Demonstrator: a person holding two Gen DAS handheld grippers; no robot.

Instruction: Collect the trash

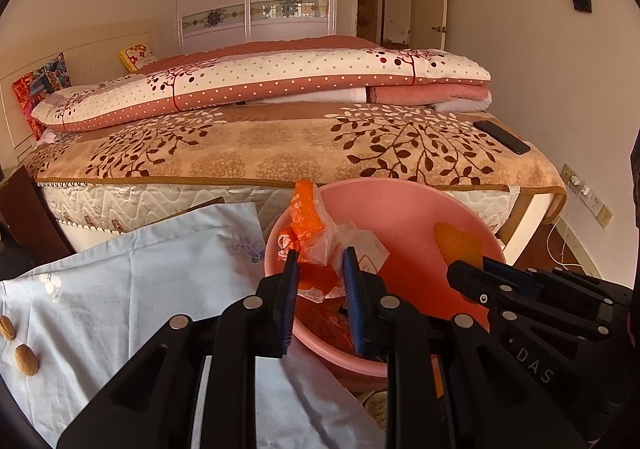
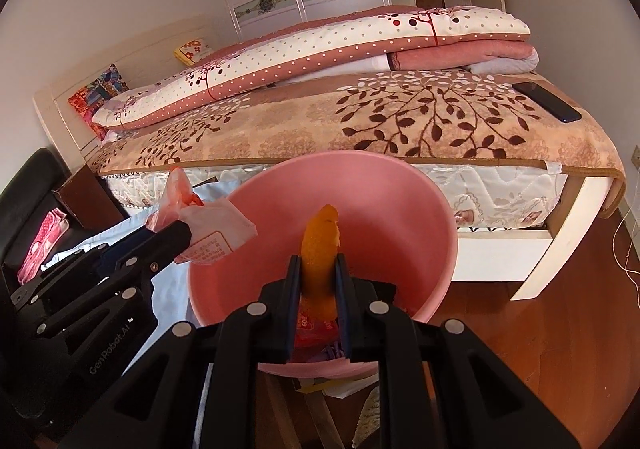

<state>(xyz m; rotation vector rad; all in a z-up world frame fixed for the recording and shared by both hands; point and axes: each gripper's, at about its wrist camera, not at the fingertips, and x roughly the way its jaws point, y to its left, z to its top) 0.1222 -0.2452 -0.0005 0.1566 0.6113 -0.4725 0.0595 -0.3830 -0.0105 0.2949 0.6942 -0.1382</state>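
A pink plastic basin (image 1: 404, 205) (image 2: 320, 165) stands in front of the bed, with some red wrappers lying at its bottom. My left gripper (image 1: 321, 257) (image 2: 178, 235) hangs over its left rim, shut on a crumpled bunch of orange and clear plastic wrappers (image 1: 310, 237) (image 2: 212, 235). My right gripper (image 2: 317, 264) (image 1: 476, 269) is over the basin's near side, shut on a curved strip of orange peel (image 2: 320, 241) (image 1: 456, 243) that sticks up between the blue pads.
A light blue cloth (image 1: 132, 289) lies left of the basin with two tan nuts (image 1: 27, 359) on it. Behind the basin is the bed (image 1: 260, 145) with a black phone (image 1: 502, 136) at its right corner. Charger cables (image 1: 560, 237) hang at the right wall. A black chair (image 2: 36, 185) stands far left.
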